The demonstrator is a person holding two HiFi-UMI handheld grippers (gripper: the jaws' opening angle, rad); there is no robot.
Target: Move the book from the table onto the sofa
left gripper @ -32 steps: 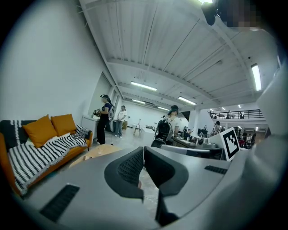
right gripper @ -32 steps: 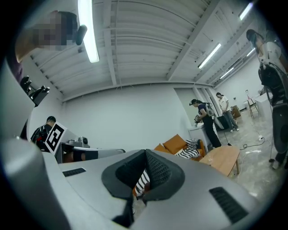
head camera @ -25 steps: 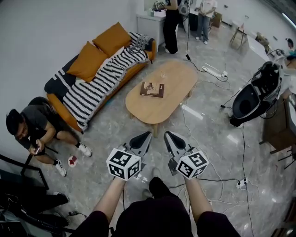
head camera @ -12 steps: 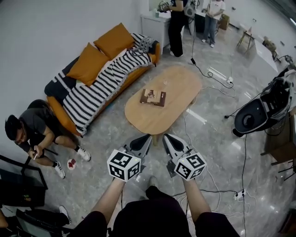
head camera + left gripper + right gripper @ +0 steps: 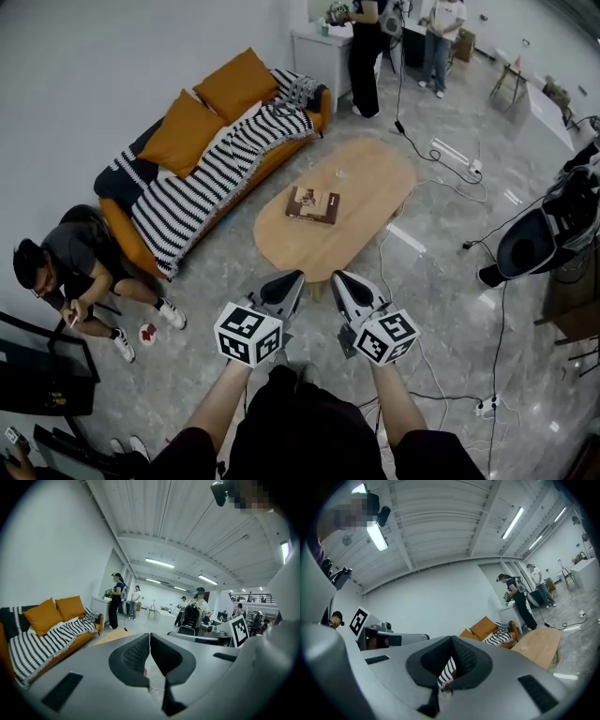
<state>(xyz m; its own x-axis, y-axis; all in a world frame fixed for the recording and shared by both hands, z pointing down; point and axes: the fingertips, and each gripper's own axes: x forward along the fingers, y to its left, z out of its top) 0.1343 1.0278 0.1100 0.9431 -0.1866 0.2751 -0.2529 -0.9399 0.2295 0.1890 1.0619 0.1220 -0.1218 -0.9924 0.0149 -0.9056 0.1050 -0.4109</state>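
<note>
Book [image 5: 311, 204]: lay flat on the oval wooden table [image 5: 375, 164], untouched, near the sofa [image 5: 122, 225].
Left gripper [image 5: 291, 281]: jaws together, empty, well short of the table; probably no grasp due yet.
Right gripper [image 5: 342, 281]: likewise closed on nothing.

The table [image 5: 367, 176] is pale wood, smooth and matt. The floor [image 5: 441, 291] is polished grey stone, glossy with reflections. The sofa [image 5: 116, 222] and cushions [image 5: 186, 128] are orange cloth; the striped blanket [image 5: 202, 183] looks like soft knit. The book [image 5: 312, 204] has a brown paper cover.
</note>
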